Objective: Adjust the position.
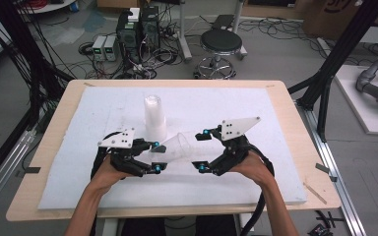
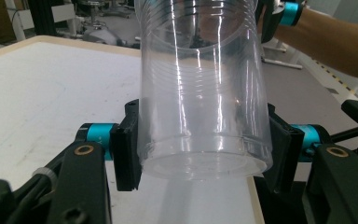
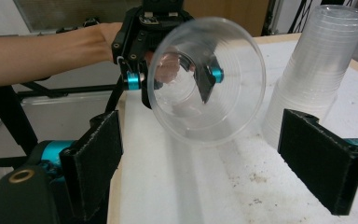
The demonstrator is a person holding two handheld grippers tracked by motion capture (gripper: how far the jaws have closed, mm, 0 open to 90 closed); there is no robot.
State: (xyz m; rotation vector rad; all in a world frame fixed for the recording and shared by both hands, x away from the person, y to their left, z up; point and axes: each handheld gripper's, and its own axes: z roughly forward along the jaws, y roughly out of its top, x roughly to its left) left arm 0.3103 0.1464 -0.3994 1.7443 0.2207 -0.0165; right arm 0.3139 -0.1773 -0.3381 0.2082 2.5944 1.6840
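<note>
Two black hand-held grippers, bare forearms

Each gripper, left [image 1: 153,156] and right [image 1: 203,150], is black with cyan collars at the jaws, brass-coloured pivot pins and a grey three-cornered plate dotted with dark screws on top. Flat black pads [image 3: 325,164] face the jaws. A thick black cable [image 1: 257,209] trails from the right one. No sleeves.

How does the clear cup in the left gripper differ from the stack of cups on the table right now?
The held cup is a single cup; the stack of cups is many nested together. The held cup lies tipped on its side, off the white mat, clamped near its base by the left gripper; the stack stands upside down on the mat, untouched. Both are clear ribbed plastic.
</note>
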